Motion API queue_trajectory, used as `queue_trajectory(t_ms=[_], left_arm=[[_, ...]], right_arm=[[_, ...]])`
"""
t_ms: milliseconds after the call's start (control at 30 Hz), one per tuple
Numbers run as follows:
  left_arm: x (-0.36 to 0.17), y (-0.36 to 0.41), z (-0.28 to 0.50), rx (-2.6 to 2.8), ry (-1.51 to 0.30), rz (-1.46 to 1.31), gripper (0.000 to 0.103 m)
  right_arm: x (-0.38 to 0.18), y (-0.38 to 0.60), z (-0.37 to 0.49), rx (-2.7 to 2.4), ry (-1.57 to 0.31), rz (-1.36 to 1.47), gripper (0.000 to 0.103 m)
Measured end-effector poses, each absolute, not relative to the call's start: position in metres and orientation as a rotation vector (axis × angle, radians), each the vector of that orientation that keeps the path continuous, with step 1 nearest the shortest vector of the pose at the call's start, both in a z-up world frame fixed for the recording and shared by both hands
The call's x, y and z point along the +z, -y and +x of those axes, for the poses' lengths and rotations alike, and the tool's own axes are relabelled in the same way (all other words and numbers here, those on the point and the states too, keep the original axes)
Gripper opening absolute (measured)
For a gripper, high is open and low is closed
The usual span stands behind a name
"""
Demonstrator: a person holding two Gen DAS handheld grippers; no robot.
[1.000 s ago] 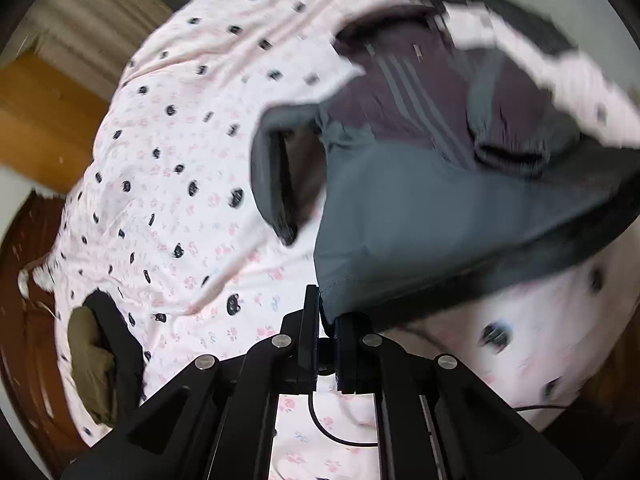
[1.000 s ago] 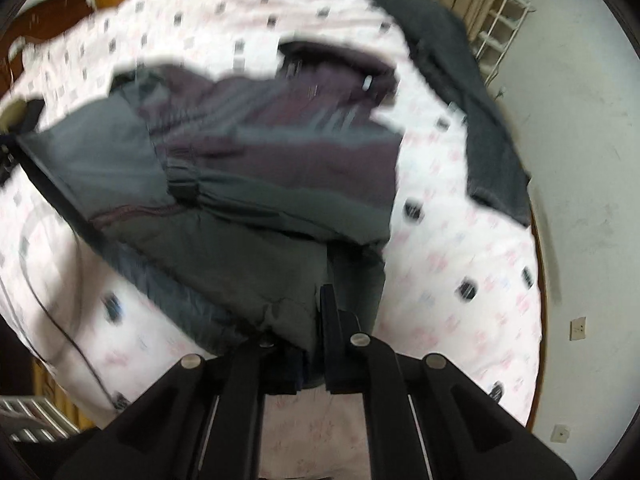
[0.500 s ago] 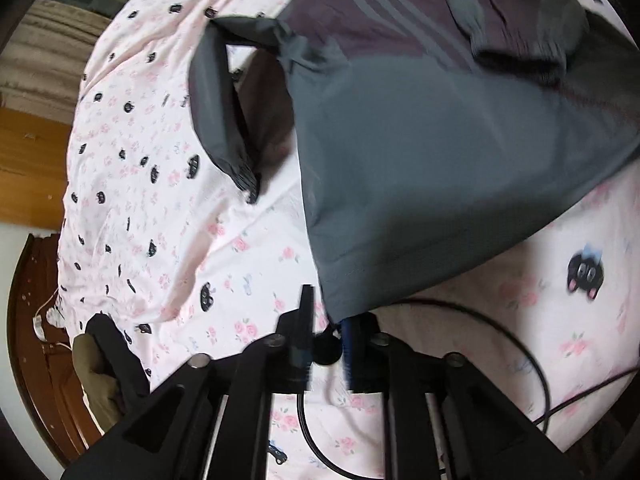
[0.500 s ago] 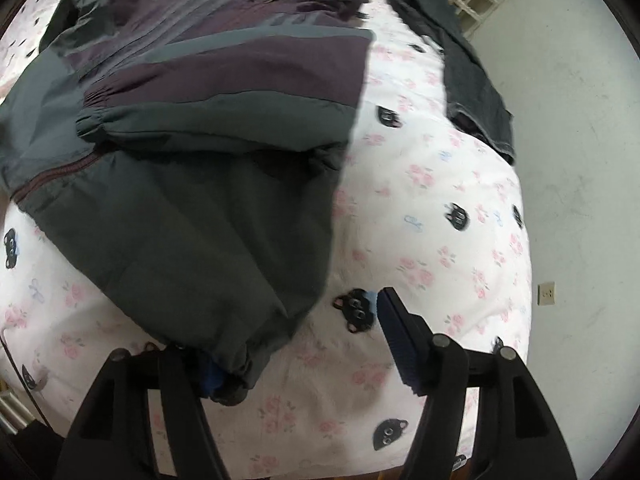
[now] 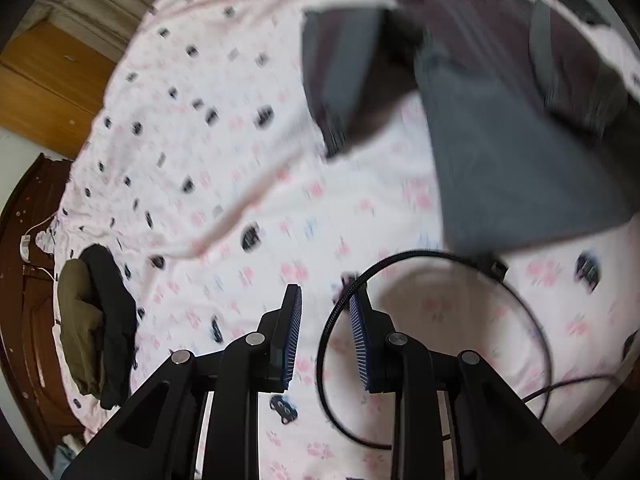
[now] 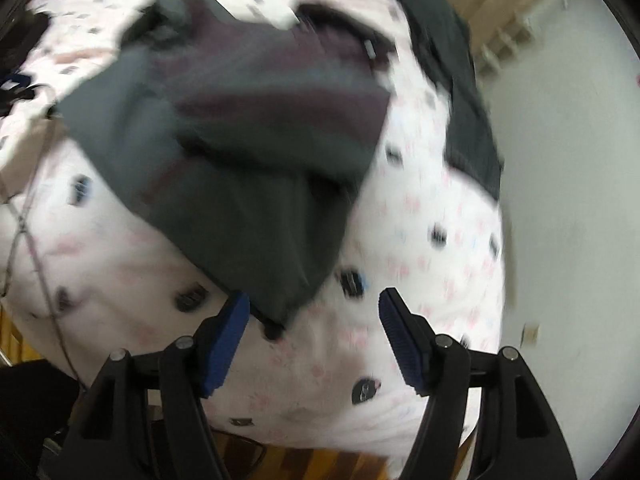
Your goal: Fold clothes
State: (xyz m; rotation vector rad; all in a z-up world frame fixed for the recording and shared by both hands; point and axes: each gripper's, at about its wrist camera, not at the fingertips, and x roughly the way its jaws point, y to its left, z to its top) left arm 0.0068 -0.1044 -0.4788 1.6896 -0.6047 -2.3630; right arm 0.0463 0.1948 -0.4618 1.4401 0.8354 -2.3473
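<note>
Both claws have just been opening and hold nothing: left claw (image 5: 324, 300) slightly parted, right claw (image 6: 314, 300) wide. The jacket (image 6: 240, 152) lies on the bed (image 6: 420, 220), toward twelve o'clock.

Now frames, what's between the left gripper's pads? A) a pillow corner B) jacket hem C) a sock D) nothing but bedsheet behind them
D: the left gripper has just been opening, its blue pads stand apart over the bedsheet, and the jacket lies farther up the bed, clear of them.
</note>
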Motion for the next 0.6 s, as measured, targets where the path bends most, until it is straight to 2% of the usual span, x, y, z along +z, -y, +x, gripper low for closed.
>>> queue_trajectory(t_ms=[67, 167, 300, 400, 533, 600], left_arm=[[-0.466, 0.104, 0.004, -2.391, 0.589, 1.62, 0.023], [-0.454, 0.111, -0.005, -2.364, 0.516, 1.544, 0.024], [-0.453, 0.141, -0.007, -2.228, 0.335, 1.544, 0.029], [-0.45, 0.166, 0.001, -2.141, 0.24, 1.512, 0.029], [-0.435, 0.173, 0.008, -2.177, 0.245, 1.415, 0.03], [-0.428, 0.169, 0.004, -2.248, 0.245, 1.363, 0.038]], right_arm=[[-0.449, -0.168, 0.049, -2.338, -0.868, 1.314, 0.077], [-0.454, -0.12, 0.033, -2.319, -0.929, 1.24, 0.077], [-0.499, -0.075, -0.008, -2.261, -1.008, 1.305, 0.077], [-0.509, -0.067, -0.031, -2.281, -0.984, 1.312, 0.076], [-0.491, -0.076, -0.067, -2.362, -0.784, 1.262, 0.077], [-0.478, -0.089, -0.099, -2.392, -0.61, 1.3, 0.077]])
